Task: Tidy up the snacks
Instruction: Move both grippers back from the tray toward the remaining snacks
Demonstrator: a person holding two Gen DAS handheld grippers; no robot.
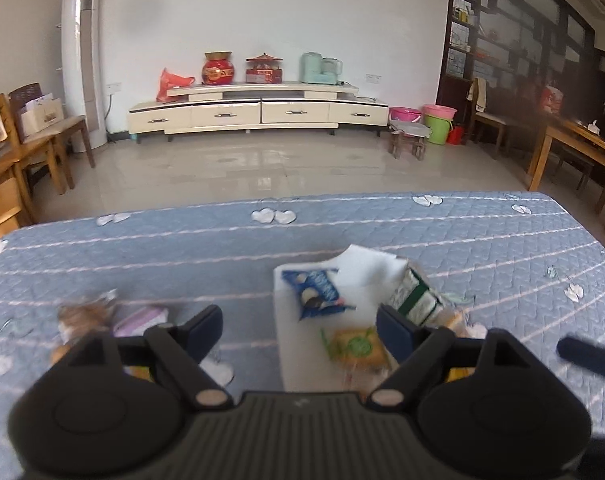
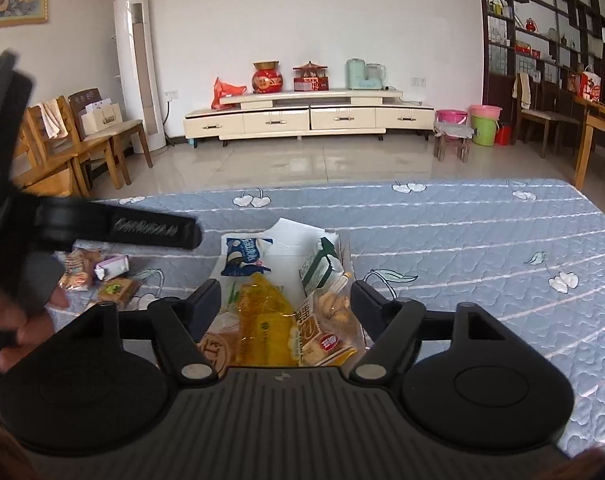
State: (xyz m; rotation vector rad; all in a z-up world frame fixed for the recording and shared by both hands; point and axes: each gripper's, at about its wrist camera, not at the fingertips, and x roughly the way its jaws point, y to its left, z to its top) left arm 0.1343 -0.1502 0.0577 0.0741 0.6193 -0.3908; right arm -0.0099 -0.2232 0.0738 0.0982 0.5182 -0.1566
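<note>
A: Where are the snacks?

B: Most lie in the white box (image 2: 334, 240) on the blue quilted cover (image 2: 462, 232): a blue cookie packet (image 2: 244, 256), a green-and-white packet (image 2: 318, 268), a yellow packet (image 2: 262, 320) and a bag of biscuits (image 2: 334, 308).

A: Any outside it?

B: Yes, left of the box: a brown packet (image 2: 76, 270), a small purple packet (image 2: 112, 266) and a green-label biscuit pack (image 2: 118, 290).

A: The grippers?

B: The left gripper (image 1: 300, 324) has its fingers spread apart, nothing between them, over the box's near edge. The right gripper (image 2: 286, 300) is likewise spread, holding nothing, above the yellow packet.
</note>
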